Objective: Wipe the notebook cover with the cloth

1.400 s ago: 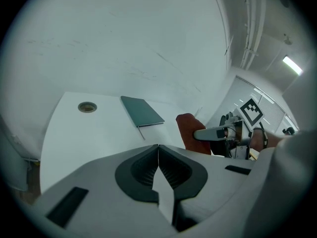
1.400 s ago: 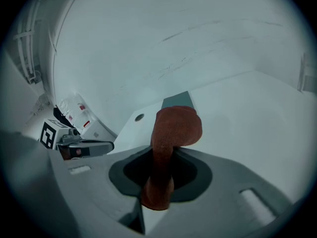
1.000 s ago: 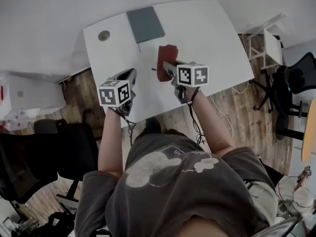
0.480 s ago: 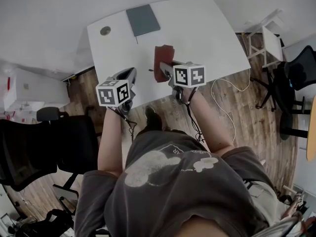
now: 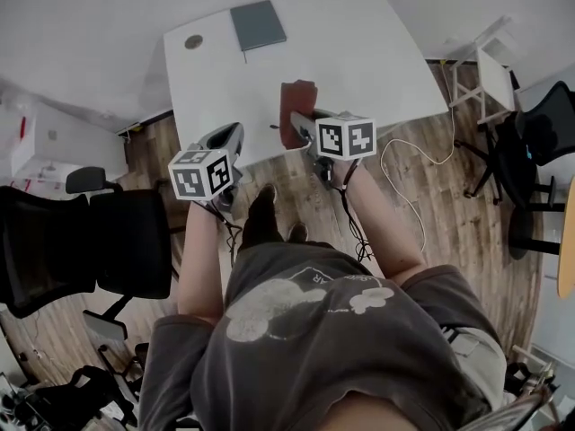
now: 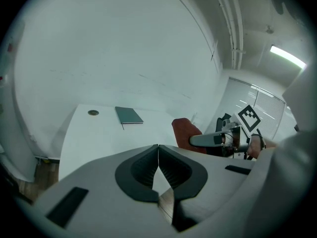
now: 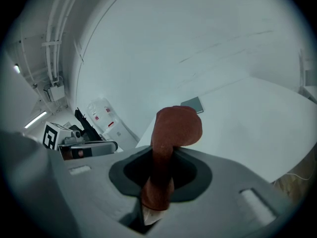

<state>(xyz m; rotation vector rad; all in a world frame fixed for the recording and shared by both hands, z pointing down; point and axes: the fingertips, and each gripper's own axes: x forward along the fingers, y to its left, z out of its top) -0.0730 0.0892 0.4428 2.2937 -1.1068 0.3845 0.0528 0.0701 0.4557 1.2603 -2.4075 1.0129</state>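
A: Head view: notebook (image 5: 258,25) lies flat at the table's (image 5: 377,61) far edge, well apart from both grippers. Cloth (image 5: 296,110) is in the R gripper (image 5: 304,122).
B: L gripper (image 5: 234,136)?
A: L view: jaws pressed together, nothing in them.
B: R view?
A: Jaws clamp the cloth's bunched middle, which is clear only here. Cloth's prob. soft, light, floppy; grip it bunched and let the free end wipe.

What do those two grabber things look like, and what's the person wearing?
The left gripper and right gripper are pale grey with black jaw pads. Each carries a white cube with black square markers. Black cables trail from them. The person wears a dark grey short-sleeved T-shirt with a pale print.
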